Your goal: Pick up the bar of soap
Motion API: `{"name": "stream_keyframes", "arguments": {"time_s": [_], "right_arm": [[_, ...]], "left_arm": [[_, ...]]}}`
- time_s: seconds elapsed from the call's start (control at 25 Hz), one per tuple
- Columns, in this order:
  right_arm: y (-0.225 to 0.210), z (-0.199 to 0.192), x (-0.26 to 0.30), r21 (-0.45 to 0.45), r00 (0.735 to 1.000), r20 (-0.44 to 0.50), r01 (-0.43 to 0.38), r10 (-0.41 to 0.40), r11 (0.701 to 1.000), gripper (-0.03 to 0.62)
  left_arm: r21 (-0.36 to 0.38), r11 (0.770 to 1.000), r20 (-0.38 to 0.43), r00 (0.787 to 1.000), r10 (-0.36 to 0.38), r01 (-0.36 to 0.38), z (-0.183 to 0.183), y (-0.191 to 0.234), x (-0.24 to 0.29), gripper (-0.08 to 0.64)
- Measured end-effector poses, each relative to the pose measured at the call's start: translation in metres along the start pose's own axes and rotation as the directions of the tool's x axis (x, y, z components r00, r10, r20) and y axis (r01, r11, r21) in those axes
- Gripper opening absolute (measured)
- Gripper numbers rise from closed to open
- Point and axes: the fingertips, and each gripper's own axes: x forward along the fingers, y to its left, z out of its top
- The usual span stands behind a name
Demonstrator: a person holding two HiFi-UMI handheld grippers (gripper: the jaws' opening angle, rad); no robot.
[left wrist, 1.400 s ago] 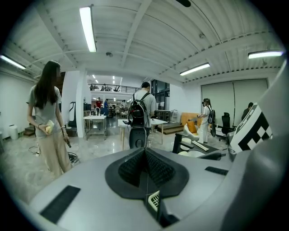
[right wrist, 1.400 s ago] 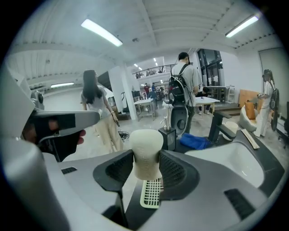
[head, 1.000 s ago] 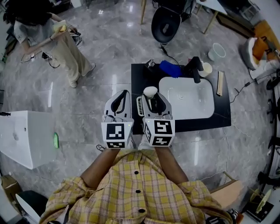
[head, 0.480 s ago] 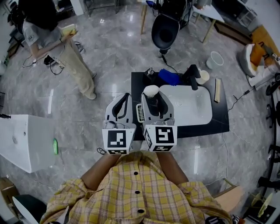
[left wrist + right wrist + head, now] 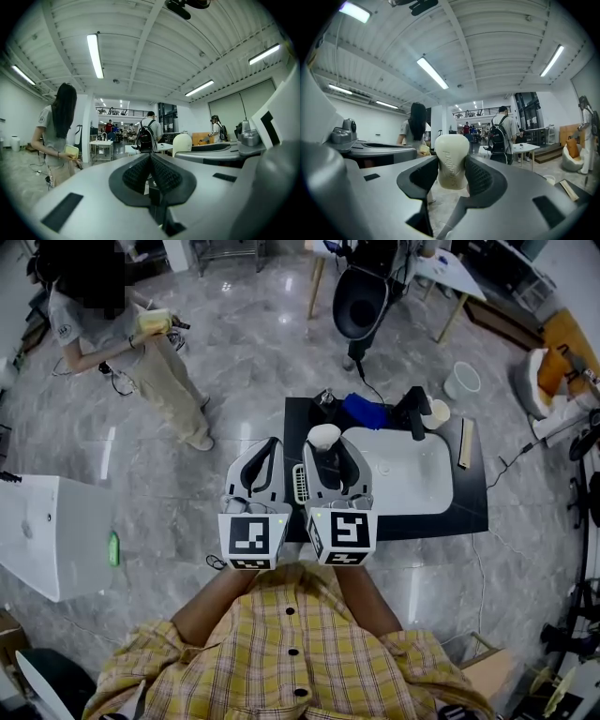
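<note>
- R hand-held gripper (image 5: 452, 176): jaws spread wide, pinching soap (image 5: 452, 159). Pads sit on its two long edges; embossed face is toward the cam.
- Soap's long axis runs along the jaws. Lower end is down btwn the pads and the rounded end pokes out past the tips, away from the person.
- So the soap isn't off to any side of the R hand-held gripper, it's dead centre in it. Nothing else touches it and there's only open room behind, so it looks lifted clear.
- Head view agrees: soap (image 5: 323, 436) shows as a pale cap at the tip of the R hand-held gripper (image 5: 328, 457), over the left part of the counter (image 5: 469, 507) and just left of the sink (image 5: 441, 493).
- L hand-held gripper (image 5: 150, 171): pads pressed together w/ nothing btwn them. It is held level w/ the R one, just beside it on the left (image 5: 262, 460), mostly off the counter edge.
- Nearer arm: R, since it already has the soap. L has no job here.
- Judgement: the pick looks done. Grip is across the width on smooth edges, so a slip along the long axis is the risk if the jaws ease or tilt down.
- Ribbed white thing (image 5: 300, 484) lies low btwn the two grippers, maybe a soap tray. Can't tell.
</note>
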Motion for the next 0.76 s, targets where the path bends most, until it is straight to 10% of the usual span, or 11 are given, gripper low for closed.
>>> {"name": "stream_keyframes", "arguments": {"time_s": [0.76], "right_arm": [[0.000, 0.003, -0.009, -0.002, 1.000, 0.010, -0.010, 0.010, 1.000, 0.199]], "left_arm": [[-0.003, 1.000, -0.002, 1.000, 0.013, -0.013, -0.003, -0.003, -0.005, 0.011]]}}
